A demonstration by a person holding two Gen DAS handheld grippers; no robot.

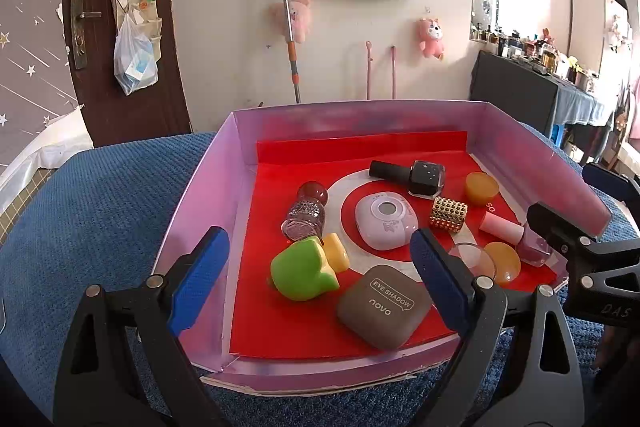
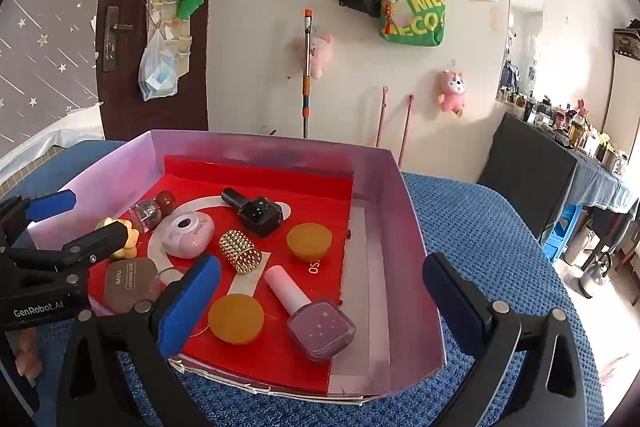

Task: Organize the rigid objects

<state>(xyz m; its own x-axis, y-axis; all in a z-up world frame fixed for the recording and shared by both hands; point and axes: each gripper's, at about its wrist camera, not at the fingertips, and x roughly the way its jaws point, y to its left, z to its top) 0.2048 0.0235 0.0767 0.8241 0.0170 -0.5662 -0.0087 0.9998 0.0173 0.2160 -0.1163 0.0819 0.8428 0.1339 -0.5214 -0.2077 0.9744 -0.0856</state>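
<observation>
- Both my grippers hover at the near rim of the shallow pink cardboard tray [image 1: 200, 195] on blue waffle cloth [image 1: 100, 195].
- Left gripper [image 1: 316, 277]: jaws wide, empty; lower centre.
- Right gripper [image 2: 320, 295]: jaws wide, empty.
- Nearest: glossy green frog-shaped case [image 1: 302, 273], matte brown eyeshadow compact [image 1: 382, 305], lower centre of left view.
- Judgement: take the flat-sided compact first; round glossy pieces may slip.

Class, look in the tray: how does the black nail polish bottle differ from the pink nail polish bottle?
Colour: the black nail polish bottle has a black cap and dark body; the pink nail polish bottle has a pale pink cap and mauve body.
Place: the black one lies toward the tray's far side, the pink one near its front corner.
Shared: both lie on their sides, with square bodies, round caps and small star marks.
</observation>
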